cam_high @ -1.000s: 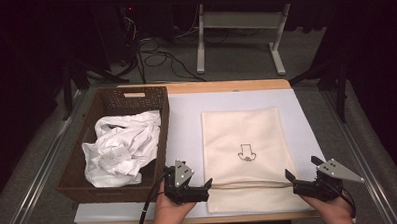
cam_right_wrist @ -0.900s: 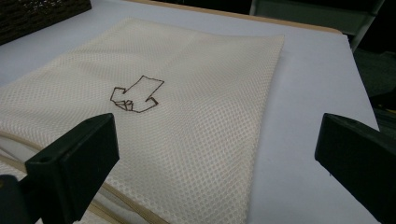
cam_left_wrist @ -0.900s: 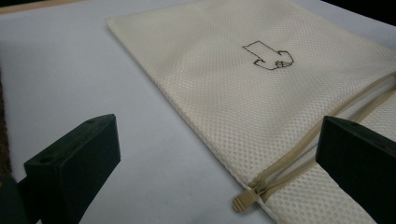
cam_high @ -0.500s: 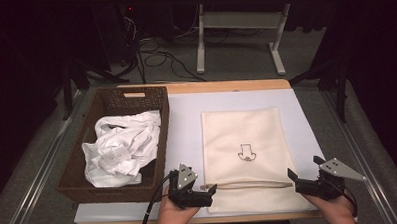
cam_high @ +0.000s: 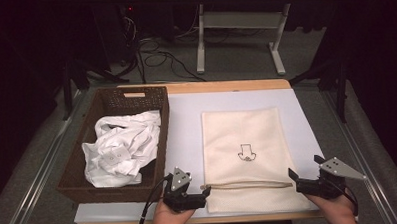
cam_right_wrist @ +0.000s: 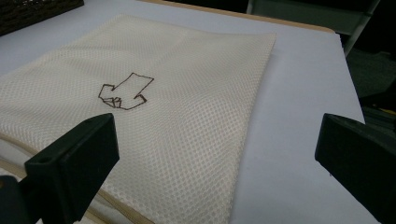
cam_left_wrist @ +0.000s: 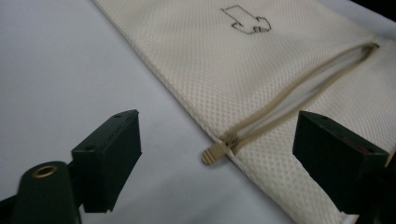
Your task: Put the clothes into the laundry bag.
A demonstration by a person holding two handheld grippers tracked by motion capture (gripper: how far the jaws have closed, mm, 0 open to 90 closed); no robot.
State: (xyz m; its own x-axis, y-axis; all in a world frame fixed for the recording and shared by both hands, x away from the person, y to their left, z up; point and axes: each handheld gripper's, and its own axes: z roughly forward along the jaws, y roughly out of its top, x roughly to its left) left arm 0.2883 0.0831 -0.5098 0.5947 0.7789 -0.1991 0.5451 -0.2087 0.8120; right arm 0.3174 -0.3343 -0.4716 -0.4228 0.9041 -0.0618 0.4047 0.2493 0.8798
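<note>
Cream mesh laundry bag (cam_high: 242,158) lies flat on the worktop (cam_high: 184,122) beside the basket (cam_high: 113,102) – light, limp, likely snaggy – so best hold looks like the zipper pull (cam_left_wrist: 214,153), both grippers (cam_high: 185,196) (cam_high: 309,183) with jaws wide open and empty

Dark room, grey floor (cam_high: 235,65), cables (cam_high: 159,53), white stand (cam_high: 238,28).

A dim lab or workshop: a wooden table (cam_high: 225,85) under a white mat (cam_high: 187,122), tangled cables (cam_high: 154,51) on grey carpet, a metal desk frame (cam_high: 239,35) behind.
</note>
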